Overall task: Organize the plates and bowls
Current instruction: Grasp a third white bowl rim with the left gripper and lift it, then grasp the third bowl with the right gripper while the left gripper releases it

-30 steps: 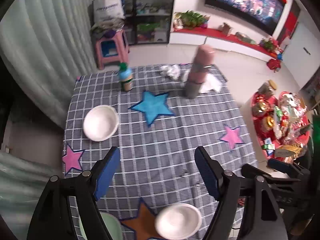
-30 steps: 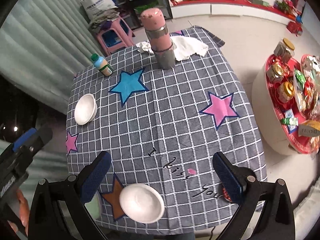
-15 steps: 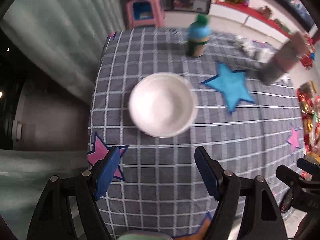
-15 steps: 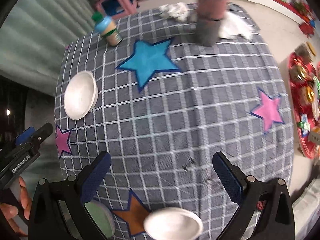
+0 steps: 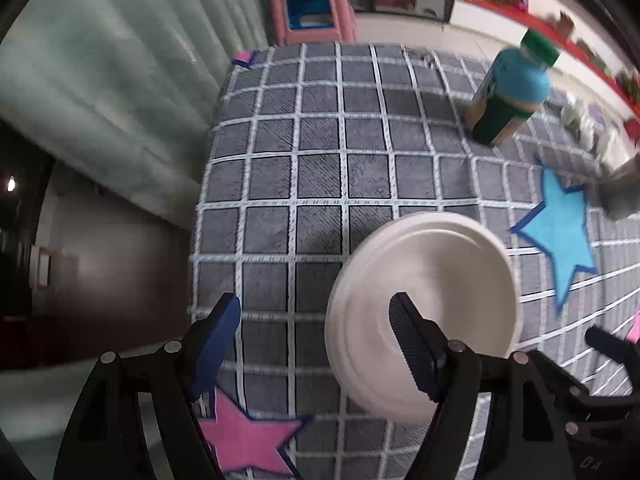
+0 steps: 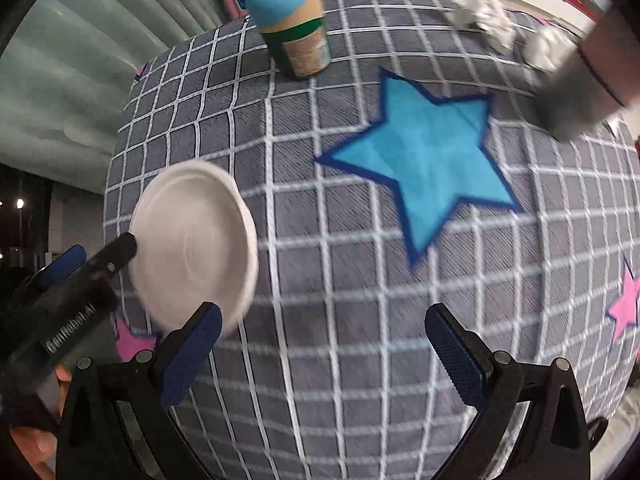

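Straddling white bowl [image 5: 440,280] rim, left hand-held gripper [image 5: 316,328] gapes.

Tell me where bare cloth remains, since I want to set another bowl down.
Bare checked cloth lies between the white bowl and the blue star, ahead of the right tongs, and behind the bowl toward the bottle. The far right corner is crowded: crumpled tissues and a grey cylinder.

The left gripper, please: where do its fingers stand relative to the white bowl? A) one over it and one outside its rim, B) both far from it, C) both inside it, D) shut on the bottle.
A: the left gripper is open, one finger over the bowl, the other outside.
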